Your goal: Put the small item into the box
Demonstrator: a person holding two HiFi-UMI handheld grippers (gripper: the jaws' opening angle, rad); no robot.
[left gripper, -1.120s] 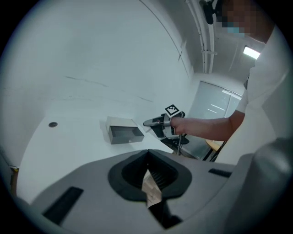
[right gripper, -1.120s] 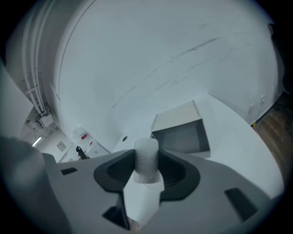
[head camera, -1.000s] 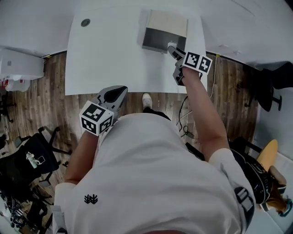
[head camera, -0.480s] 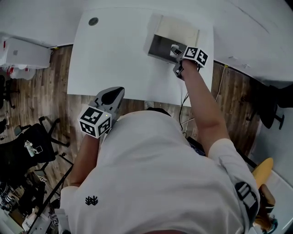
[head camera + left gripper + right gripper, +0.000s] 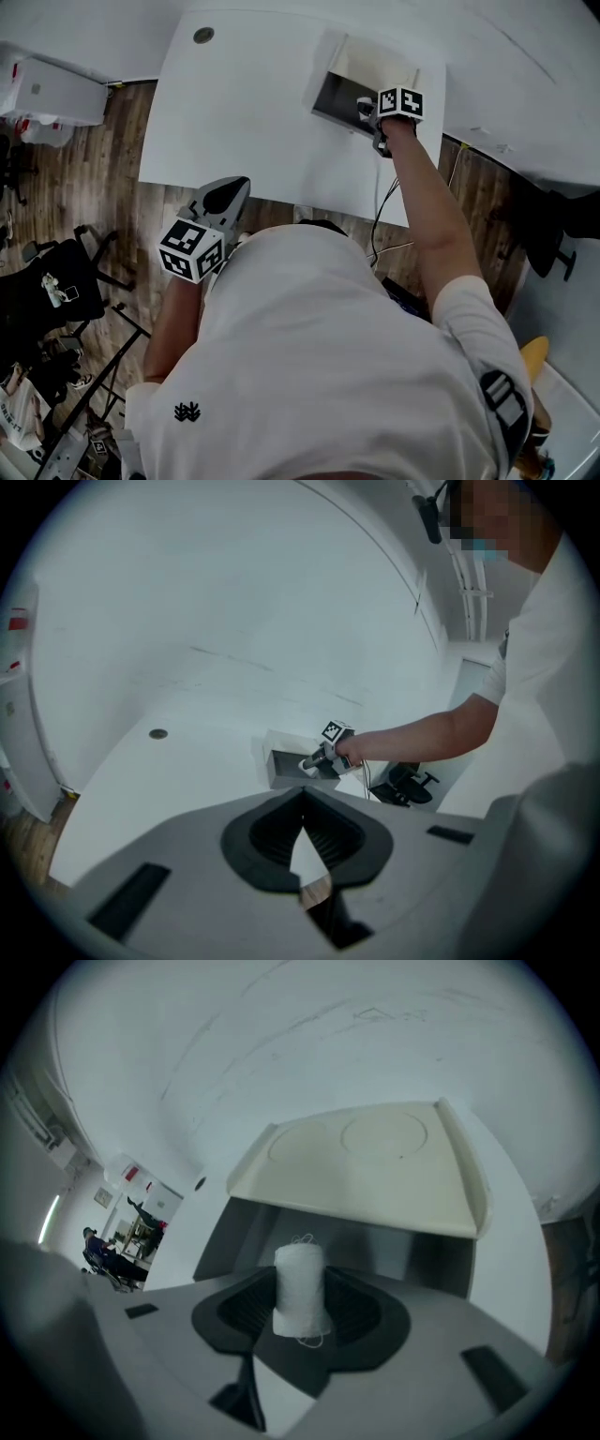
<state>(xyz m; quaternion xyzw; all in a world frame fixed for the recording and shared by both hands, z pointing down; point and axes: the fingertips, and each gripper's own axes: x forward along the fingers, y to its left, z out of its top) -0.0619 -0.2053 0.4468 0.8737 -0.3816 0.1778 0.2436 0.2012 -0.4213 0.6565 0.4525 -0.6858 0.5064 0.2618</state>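
Note:
A small white roll [image 5: 299, 1290] with loose thread at its ends stands upright between the dark pads of my right gripper [image 5: 300, 1288], which is shut on it. That gripper [image 5: 368, 110] hangs at the front edge of the open box [image 5: 336, 92], above its dark inside [image 5: 375, 1241]. The cream lid [image 5: 375, 1162] is folded back behind it. My left gripper [image 5: 225, 197] hovers near my body at the table's near edge, off to the left. Its jaws [image 5: 301, 819] meet at the tips with nothing in them. The box [image 5: 281, 766] and the roll [image 5: 307, 762] lie far ahead of it.
The white table [image 5: 244, 103] has a round grommet hole [image 5: 203, 35] at its far left. A white cabinet [image 5: 47, 89] and office chairs [image 5: 56, 291] stand on the wood floor to the left. Cables [image 5: 380, 216] hang below the table's right end.
My right gripper has carried the white roll forward from the box's front side to over its opening. The left gripper has stayed by my body.

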